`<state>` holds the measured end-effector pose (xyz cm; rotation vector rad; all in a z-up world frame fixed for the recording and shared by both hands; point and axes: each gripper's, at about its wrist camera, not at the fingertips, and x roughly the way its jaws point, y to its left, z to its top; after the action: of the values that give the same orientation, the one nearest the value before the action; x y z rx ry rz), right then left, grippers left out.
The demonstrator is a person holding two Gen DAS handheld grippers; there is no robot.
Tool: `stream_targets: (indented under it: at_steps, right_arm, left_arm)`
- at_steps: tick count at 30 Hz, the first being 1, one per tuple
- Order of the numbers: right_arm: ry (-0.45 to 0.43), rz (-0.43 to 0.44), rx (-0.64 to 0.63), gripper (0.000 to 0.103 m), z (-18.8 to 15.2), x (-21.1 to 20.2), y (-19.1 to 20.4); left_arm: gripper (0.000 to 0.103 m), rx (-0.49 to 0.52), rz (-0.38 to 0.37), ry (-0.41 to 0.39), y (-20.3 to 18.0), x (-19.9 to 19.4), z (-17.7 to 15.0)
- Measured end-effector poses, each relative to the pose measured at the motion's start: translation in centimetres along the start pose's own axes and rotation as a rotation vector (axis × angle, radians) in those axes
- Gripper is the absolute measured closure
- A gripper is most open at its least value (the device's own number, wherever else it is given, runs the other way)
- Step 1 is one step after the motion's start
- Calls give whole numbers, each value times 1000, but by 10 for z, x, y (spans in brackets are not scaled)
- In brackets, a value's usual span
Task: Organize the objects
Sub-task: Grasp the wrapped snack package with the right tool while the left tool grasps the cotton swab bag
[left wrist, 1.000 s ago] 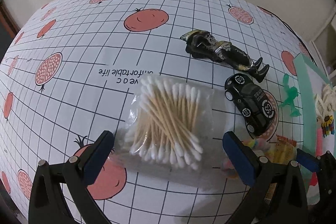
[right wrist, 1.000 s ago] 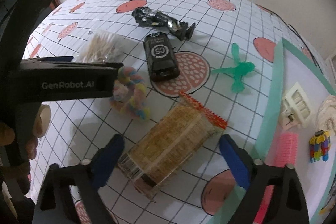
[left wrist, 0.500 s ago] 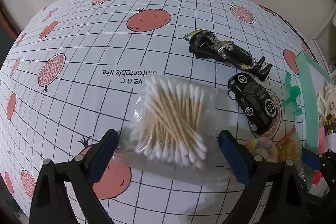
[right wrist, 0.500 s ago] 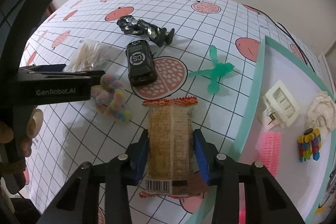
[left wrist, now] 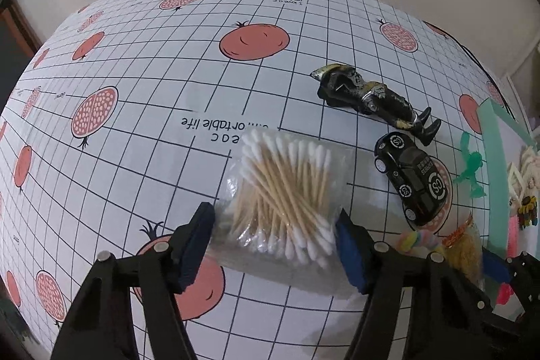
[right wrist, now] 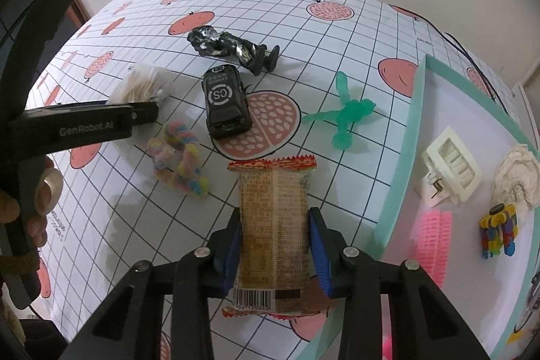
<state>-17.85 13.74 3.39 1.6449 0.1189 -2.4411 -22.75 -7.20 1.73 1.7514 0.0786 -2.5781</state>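
The right gripper [right wrist: 274, 245] has its two blue pads pressed against the long sides of the snack packet [right wrist: 272, 218], which hangs in its grip above the pomegranate-print tablecloth [right wrist: 337, 32], barcode end nearest the camera. Just to the right lies the tray [right wrist: 405, 137] with the mint-green rim, already holding a white clip [right wrist: 450, 169], a pink brush [right wrist: 433, 240], a crumpled white thing and a coloured block toy [right wrist: 499, 231]. So the step in hand looks like carrying the packet over that rim; the next move calls for a swing to the right and a set-down on a bare patch, clear of the brush. Meanwhile the left gripper [left wrist: 275, 245] stands spread wide, one pad on each side of the near end of the bag of cotton swabs [left wrist: 287, 188], not yet closed on it; it needs only to squeeze. The black toy car [right wrist: 224, 102], the dark figure [right wrist: 233, 48], the green toy [right wrist: 347, 117] and the pastel rope toy [right wrist: 179, 156] wait on the cloth.
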Motion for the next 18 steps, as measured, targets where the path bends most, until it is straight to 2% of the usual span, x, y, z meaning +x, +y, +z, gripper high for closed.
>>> stream_targets:
  at_steps: [9,18]
  right_arm:
    - [8,42,26,64,-1,-4,-5]
    - [-38,80,34,64,3,-26,-8]
  left_arm:
    - [34,-20,-28,-13,2,-3,5]
    - [34,-20,-33,-77,-3,-31,6]
